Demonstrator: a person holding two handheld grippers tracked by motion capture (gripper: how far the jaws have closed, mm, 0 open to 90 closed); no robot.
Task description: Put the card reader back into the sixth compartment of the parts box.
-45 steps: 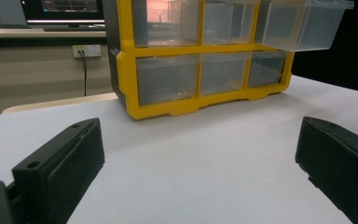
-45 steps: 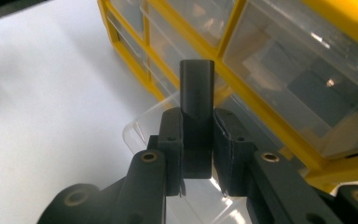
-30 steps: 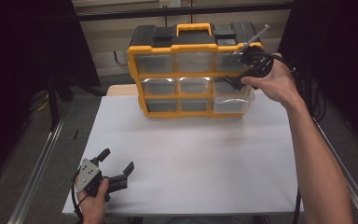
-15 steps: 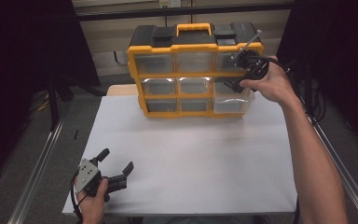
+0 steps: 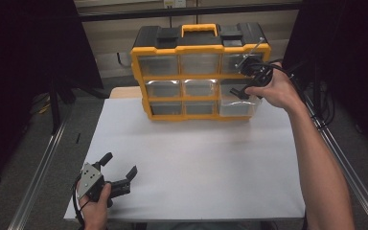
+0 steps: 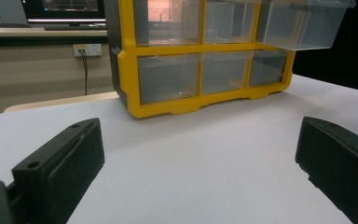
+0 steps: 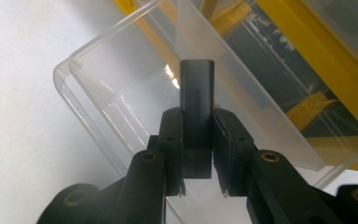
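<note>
- Over at the organizer (image 5: 199,72), the right hand-held gripper (image 7: 198,140) was clamped on a small dark block (image 7: 196,100), holding it above the pulled-out clear drawer (image 7: 121,93) just ahead of its jaws.
- Nearer me, the left hand-held gripper (image 5: 120,172) sat low over the white surface (image 5: 196,163), jaws spread wide and holding nothing, the organizer well ahead of it.

Small dark grey block (image 7: 196,107) upright over pulled-out clear drawer (image 7: 121,93).
</note>
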